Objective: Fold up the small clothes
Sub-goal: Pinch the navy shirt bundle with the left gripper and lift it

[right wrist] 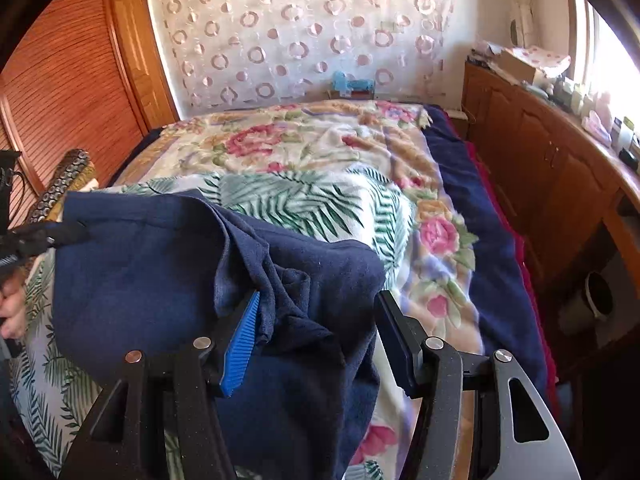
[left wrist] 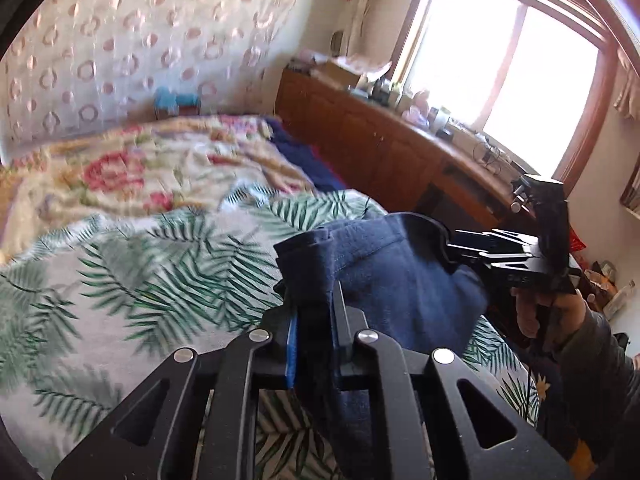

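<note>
A navy blue garment [left wrist: 384, 276] hangs above the bed, held between both grippers. My left gripper [left wrist: 314, 304] is shut on one bunched corner of the garment. In the right wrist view the garment [right wrist: 160, 272] spreads to the left, where the left gripper [right wrist: 44, 236] pinches its far corner. My right gripper [right wrist: 320, 320] has its jaws apart, with a fold of the garment draped between them against the blue pad [right wrist: 242, 340]. The right gripper also shows in the left wrist view [left wrist: 452, 248] at the garment's far edge.
The bed carries a palm-leaf sheet [left wrist: 120, 280] and a floral blanket [right wrist: 312, 140]. A wooden cabinet [right wrist: 540, 168] with clutter runs along the right under a bright window [left wrist: 512, 80]. A wooden wardrobe [right wrist: 60, 80] stands on the left.
</note>
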### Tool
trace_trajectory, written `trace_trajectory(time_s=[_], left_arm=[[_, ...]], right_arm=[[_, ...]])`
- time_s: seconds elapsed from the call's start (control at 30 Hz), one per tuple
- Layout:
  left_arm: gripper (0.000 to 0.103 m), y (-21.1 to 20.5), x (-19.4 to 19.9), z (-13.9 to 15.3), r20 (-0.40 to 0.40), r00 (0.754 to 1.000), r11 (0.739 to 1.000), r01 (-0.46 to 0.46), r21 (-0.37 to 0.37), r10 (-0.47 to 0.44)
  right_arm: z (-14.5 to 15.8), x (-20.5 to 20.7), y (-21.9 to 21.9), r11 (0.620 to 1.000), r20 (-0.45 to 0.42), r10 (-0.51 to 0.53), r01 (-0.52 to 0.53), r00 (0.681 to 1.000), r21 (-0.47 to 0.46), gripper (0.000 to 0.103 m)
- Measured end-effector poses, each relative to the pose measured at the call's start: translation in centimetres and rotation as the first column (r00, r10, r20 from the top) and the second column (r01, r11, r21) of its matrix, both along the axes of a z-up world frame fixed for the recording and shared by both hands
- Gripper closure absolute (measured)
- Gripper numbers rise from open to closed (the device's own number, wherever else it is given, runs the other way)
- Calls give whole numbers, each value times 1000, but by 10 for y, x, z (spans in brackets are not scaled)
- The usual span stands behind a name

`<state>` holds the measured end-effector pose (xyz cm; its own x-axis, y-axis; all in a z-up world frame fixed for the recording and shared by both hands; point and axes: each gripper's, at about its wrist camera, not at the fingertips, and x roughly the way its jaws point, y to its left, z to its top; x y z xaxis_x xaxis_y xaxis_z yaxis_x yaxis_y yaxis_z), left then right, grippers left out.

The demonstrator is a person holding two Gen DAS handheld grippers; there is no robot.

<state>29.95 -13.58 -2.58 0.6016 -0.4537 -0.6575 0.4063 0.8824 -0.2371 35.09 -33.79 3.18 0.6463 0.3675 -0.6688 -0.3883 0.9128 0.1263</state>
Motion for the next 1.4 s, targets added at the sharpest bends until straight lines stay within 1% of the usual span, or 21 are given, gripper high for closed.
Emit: trace_trajectory(time_s=[0.1, 0.23, 0.33, 0.43, 0.5, 0.53, 0.6, 0.67, 0.7, 0.73, 0.83, 0.87, 0.93, 1.03, 1.07, 1.13, 1.2, 1.27, 1.3, 1.37, 1.4], left_arm=[[90, 18, -13, 11, 30, 999, 999, -28, 31, 27], [90, 40, -11, -2, 11, 997, 994, -82, 65, 82], [90, 47, -7, -20, -23, 995, 992, -98, 81, 101], [90, 46, -3, -31, -29, 993, 989, -109, 104, 112], [90, 47, -1, -35, -34, 993, 988, -112, 104, 116], [90, 48, 0, -36, -36, 992, 988, -113, 103, 117], [90, 50, 1, -38, -41, 992, 989, -114, 99, 119], [90, 50, 0, -39, -45, 991, 988, -117, 97, 122], [90, 51, 1, -41, -46, 991, 988, -118, 98, 123], [90, 51, 0, -41, -48, 991, 988, -118, 98, 123], [90, 51, 3, -47, -59, 990, 988, -120, 96, 126], [90, 52, 4, -49, -63, 990, 988, -120, 95, 126], [89, 52, 6, -52, -74, 989, 988, -120, 94, 127], [89, 52, 7, -55, -87, 988, 989, -119, 91, 127], [89, 53, 8, -56, -89, 988, 989, -119, 91, 127], [89, 53, 9, -59, -98, 987, 989, -118, 90, 127], [89, 52, 9, -59, -99, 987, 989, -118, 90, 127], [89, 52, 10, -61, -102, 987, 989, -118, 89, 127], [89, 52, 10, -61, -103, 986, 989, -118, 89, 127], [89, 52, 9, -62, -105, 986, 990, -118, 80, 126], [89, 53, 9, -60, -103, 987, 991, -113, 67, 120]], right_arm=[[8, -7, 9, 1000, 35, 30, -31, 999, 8, 43], [14, -16, 30, 993, 63, 113, -114, 992, 22, 43], [5, -17, 53, 984, 45, 179, -179, 983, -3, 43], [-13, -6, 76, 972, -9, 223, -223, 975, -72, 43], [-21, 5, 82, 972, -10, 202, -201, 979, -125, 43], [-23, 13, 81, 975, 7, 170, -167, 985, -148, 43], [-20, 28, 68, 986, 67, 49, -37, 997, -165, 44], [-17, 43, 49, 991, 69, -51, 59, 996, -123, 43], [-16, 46, 42, 995, 57, -53, 58, 997, -86, 43], [-15, 45, 38, 997, 51, -46, 49, 998, -63, 44], [-16, 35, 38, 999, 38, -11, 13, 999, -42, 43], [-20, 31, 39, 1000, 19, 14, -14, 1000, -20, 43], [-29, 31, 43, 998, -31, 52, -53, 998, -19, 43], [-50, 43, 43, 997, -107, 67, -69, 992, -17, 42], [-54, 49, 41, 998, -129, 66, -67, 989, -2, 42], [-62, 58, 33, 996, -171, 75, -64, 982, 68, 42], [-63, 64, 26, 993, -176, 80, -63, 981, 102, 42], [-63, 68, 27, 984, -184, 127, -101, 975, 149, 42], [-61, 68, 27, 981, -184, 143, -115, 972, 156, 42], [-63, 65, 32, 983, -176, 152, -131, 972, 126, 42], [-63, 68, 33, 981, -179, 165, -144, 970, 128, 48]])
